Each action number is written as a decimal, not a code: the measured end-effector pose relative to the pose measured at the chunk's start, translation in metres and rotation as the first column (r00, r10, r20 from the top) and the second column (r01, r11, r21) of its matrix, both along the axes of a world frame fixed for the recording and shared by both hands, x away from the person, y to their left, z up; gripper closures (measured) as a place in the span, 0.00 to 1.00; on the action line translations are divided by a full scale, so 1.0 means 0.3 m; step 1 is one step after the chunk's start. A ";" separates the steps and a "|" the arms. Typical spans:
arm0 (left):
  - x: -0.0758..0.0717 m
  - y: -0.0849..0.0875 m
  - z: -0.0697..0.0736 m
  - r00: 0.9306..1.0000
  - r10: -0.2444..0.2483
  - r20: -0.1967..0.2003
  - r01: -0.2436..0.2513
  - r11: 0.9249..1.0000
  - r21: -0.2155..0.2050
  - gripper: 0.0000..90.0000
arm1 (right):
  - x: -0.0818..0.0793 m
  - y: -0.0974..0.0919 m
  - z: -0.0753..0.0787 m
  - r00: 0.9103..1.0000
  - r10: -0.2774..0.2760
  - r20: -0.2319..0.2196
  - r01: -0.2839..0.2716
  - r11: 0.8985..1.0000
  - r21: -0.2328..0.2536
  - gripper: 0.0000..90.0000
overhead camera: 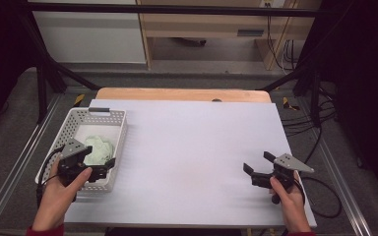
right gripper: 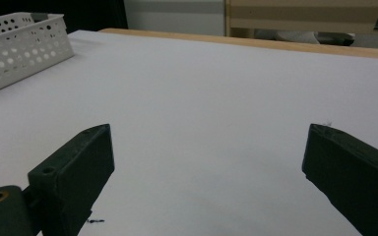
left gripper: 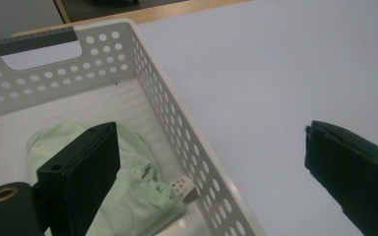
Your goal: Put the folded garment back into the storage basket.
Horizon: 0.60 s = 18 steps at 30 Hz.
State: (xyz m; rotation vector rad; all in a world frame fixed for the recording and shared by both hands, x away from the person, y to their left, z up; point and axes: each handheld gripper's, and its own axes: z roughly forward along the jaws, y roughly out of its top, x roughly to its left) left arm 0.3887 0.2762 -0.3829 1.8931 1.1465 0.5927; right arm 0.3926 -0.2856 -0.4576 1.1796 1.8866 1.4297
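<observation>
A white perforated basket [overhead camera: 119,129] stands on the left of the white table top [overhead camera: 192,142]. Inside it lies a crumpled light green cloth [overhead camera: 98,147]. My left gripper [overhead camera: 109,167] hovers over the basket's near right corner, open and holding nothing. In the left gripper view one jaw hangs above the cloth [left gripper: 138,196] and the other outside over the table, with the basket wall [left gripper: 177,103] between them; the left gripper [left gripper: 209,132] touches nothing. My right gripper [overhead camera: 257,162] is open above bare table at the right, also seen as the right gripper [right gripper: 209,130] with wide-spread jaws.
A wooden table edge [overhead camera: 177,94] shows behind the white sheet. A black frame post [overhead camera: 42,88] and cables [overhead camera: 320,196] flank the table on the floor. The basket [right gripper: 19,49] sits far left in the right gripper view. The cloth carries a small white tag [left gripper: 183,188].
</observation>
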 end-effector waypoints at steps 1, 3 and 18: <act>0.001 0.000 -0.001 1.000 0.000 -0.001 0.000 1.000 0.000 0.07 | -0.001 0.007 -0.005 1.000 0.005 0.000 -0.005 1.000 -0.004 0.07; 0.002 0.000 -0.003 1.000 0.002 -0.004 -0.002 1.000 0.001 0.07 | -0.004 0.022 -0.015 1.000 0.011 -0.001 -0.011 1.000 -0.002 0.07; 0.006 -0.008 -0.007 1.000 -0.004 0.007 0.004 1.000 0.000 0.08 | 0.005 0.096 -0.043 0.999 0.032 -0.014 -0.033 0.998 -0.059 0.07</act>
